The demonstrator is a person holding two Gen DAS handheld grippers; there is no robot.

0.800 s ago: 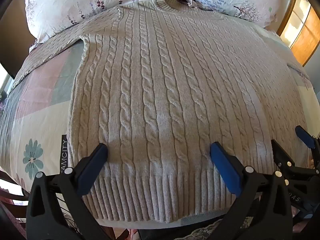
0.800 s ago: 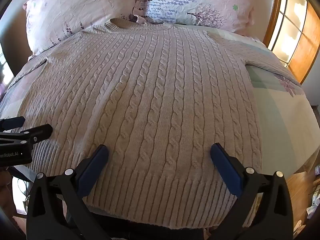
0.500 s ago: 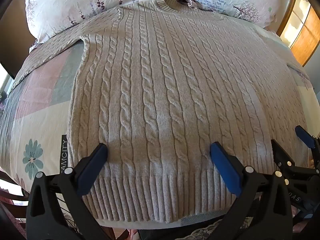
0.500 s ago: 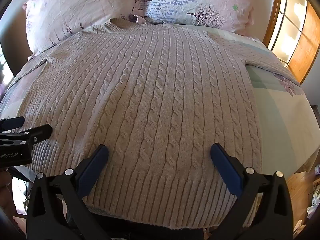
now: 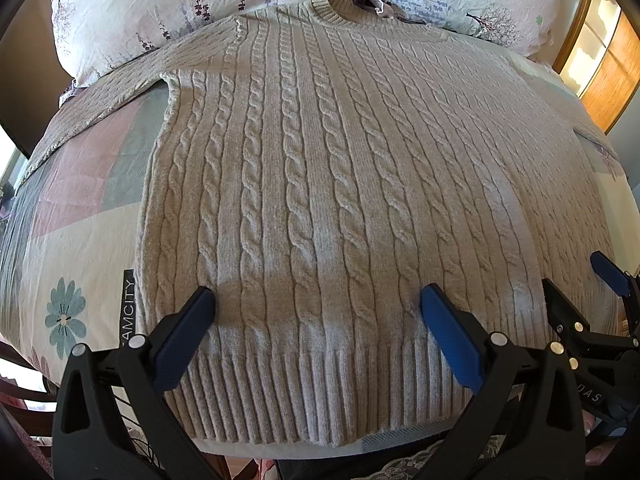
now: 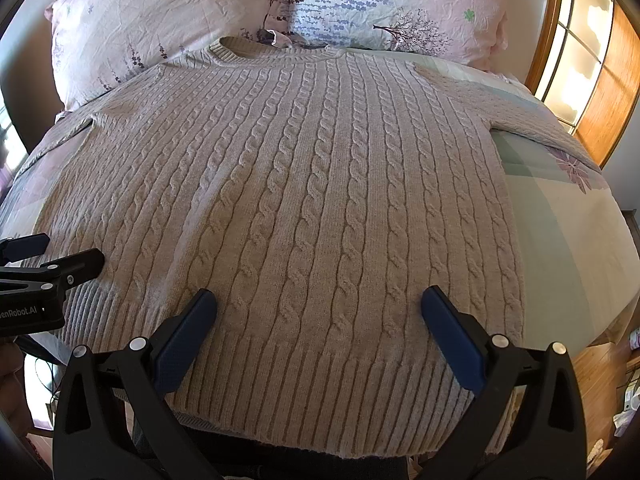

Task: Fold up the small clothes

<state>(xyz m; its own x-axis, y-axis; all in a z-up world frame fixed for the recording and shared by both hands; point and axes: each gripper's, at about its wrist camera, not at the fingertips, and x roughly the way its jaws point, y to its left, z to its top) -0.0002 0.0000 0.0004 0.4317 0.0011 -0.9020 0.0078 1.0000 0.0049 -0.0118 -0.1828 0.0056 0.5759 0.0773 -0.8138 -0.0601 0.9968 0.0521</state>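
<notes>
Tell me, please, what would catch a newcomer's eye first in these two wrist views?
The beige cable-knit sweater dominates, spread flat and unfolded on the patchwork bedspread, its collar toward the two floral pillows at the head of the bed. Next come the blue-padded grippers, left gripper and right gripper, both open over the ribbed hem and holding nothing. At far right, a sunlit wood-framed window glows.

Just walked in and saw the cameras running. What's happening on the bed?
A person holds a gripper in each hand over a beige cable-knit sweater spread flat on the bed, collar toward the pillows. The left gripper and right gripper both hover open above the ribbed hem, side by side. Neither has gripped the knit, so no fold is made yet.
</notes>
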